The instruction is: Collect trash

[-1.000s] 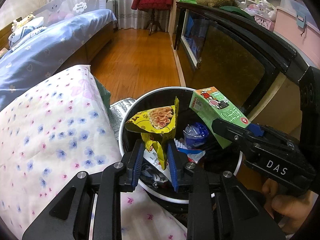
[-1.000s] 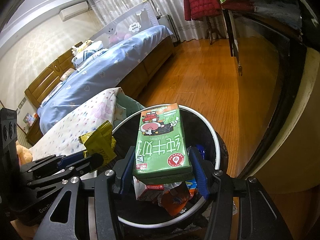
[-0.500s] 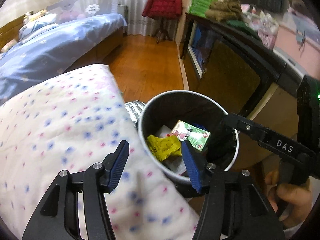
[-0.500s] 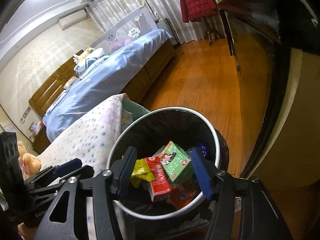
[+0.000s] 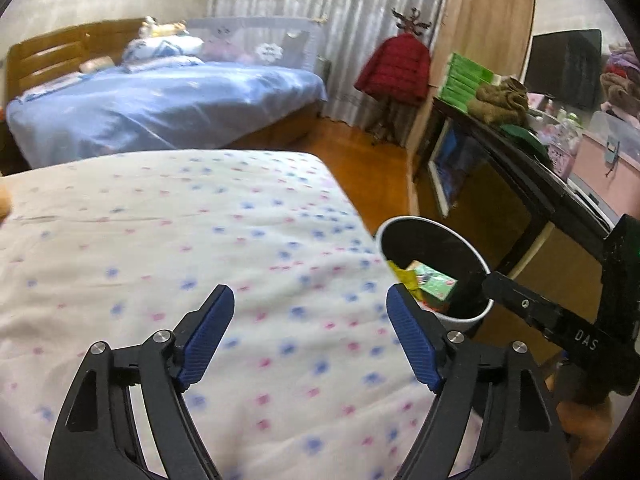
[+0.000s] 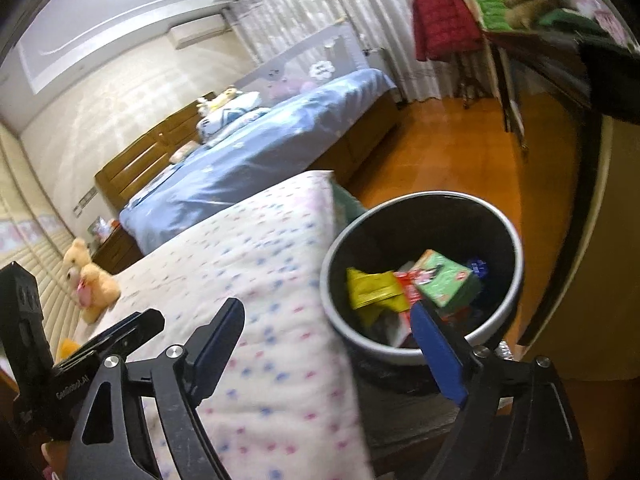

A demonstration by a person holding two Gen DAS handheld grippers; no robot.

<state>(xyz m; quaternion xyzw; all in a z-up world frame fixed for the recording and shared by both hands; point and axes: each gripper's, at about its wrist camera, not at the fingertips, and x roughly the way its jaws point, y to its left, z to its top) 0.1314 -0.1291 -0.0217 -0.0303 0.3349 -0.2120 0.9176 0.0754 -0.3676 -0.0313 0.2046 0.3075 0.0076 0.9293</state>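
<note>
The left hand-held gripper has its blue pads spread wide over the flowered quilt, with nothing between them; its jaws have just been opening. The right hand-held gripper is likewise spread wide and empty, jaws just opened, one pad over the quilt and the other over the near rim of the bin.

Writing: in the left view the right gripper's body at lower right carries "DAS" in white. In the right view the left gripper's body at lower left shows a white word, roughly "GenRobot.AI", tilted and only partly legible.

The trash lies inside the black bin at the foot of the bed. The green carton rests on top of the pile, tilted, its long axis running from upper left to lower right in the right view; it bears red marks, but its print is too blurred to read. Left of it lies the crumpled yellow wrapper, stretched roughly across the frame, and a red packet sits between them, mostly covered. A blue item behind the carton is hard to make out.

In the left view the bin's near wall hides most of the pile; only the carton and a strip of the wrapper show. Both views are motion-blurred, the quilt most of all.
</note>
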